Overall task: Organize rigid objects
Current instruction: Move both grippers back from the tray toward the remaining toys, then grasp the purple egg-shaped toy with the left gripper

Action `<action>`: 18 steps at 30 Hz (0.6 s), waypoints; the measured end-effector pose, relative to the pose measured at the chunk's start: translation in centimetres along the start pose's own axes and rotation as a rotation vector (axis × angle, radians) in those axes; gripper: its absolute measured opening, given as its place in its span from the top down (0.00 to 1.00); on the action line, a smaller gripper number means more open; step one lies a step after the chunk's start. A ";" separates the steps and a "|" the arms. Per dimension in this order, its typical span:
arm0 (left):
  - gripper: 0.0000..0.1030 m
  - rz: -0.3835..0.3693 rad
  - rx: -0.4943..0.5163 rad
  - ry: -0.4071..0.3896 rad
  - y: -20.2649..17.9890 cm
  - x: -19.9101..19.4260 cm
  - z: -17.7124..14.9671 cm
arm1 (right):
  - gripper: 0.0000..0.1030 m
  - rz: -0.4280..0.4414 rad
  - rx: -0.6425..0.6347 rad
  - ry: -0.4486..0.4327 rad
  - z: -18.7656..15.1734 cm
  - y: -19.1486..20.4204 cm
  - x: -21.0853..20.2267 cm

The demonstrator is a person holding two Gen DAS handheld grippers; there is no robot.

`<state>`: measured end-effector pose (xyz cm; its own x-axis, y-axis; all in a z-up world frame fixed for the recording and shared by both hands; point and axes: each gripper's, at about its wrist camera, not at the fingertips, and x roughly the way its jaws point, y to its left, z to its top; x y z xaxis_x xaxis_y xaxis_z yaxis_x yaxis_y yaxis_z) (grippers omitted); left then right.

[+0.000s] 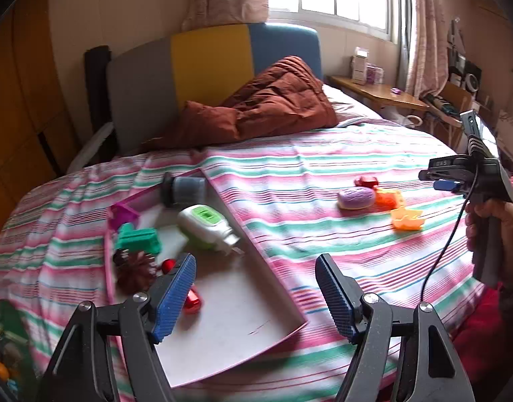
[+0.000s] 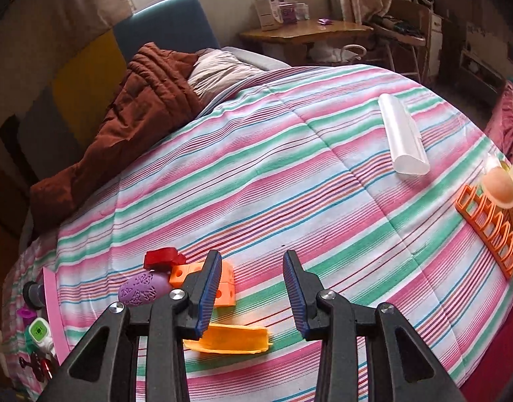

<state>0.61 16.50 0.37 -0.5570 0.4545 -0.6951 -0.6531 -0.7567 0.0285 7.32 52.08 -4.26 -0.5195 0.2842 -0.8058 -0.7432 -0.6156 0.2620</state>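
Left gripper (image 1: 256, 293): jaws spread, empty, poised over near edge of pink-rimmed tray (image 1: 243, 308), likely collection point. Tray holds white-green device (image 1: 206, 224), teal block (image 1: 139, 239), dark cylinder (image 1: 184, 189), red pieces (image 1: 192, 299).

Right gripper (image 2: 253, 296): jaws spread, empty, above loose cluster on striped bedspread (image 2: 290, 167): yellow mould (image 2: 233, 338), orange cube block (image 2: 202, 279), purple egg (image 2: 145, 288), red block (image 2: 161, 258). Unsorted, apparently awaiting transfer to tray. Orange rack (image 2: 487, 231), clear tube (image 2: 402, 134) well apart.

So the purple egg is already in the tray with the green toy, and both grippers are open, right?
Not quite. The purple egg still lies on the striped blanket, outside the tray, as the left wrist view shows. The green toy is in the tray, and the left gripper and right gripper are open.
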 end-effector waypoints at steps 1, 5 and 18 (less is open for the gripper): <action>0.28 -0.014 0.009 0.005 -0.5 0.5 0.3 | 0.63 0.005 0.027 0.006 0.2 -0.5 0.0; 0.28 -0.055 0.046 0.034 -2.9 2.7 1.6 | 0.63 0.027 0.095 0.044 0.4 -1.7 0.5; 0.11 -0.189 0.263 0.169 -10.0 14.2 5.9 | 0.63 0.093 0.111 0.098 0.3 -1.4 1.0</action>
<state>-3.78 33.24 -5.58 -0.3352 0.4743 -0.8141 -0.8582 -0.5102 0.0561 7.66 53.49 -5.29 -0.5484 0.1538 -0.8219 -0.7389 -0.5492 0.3903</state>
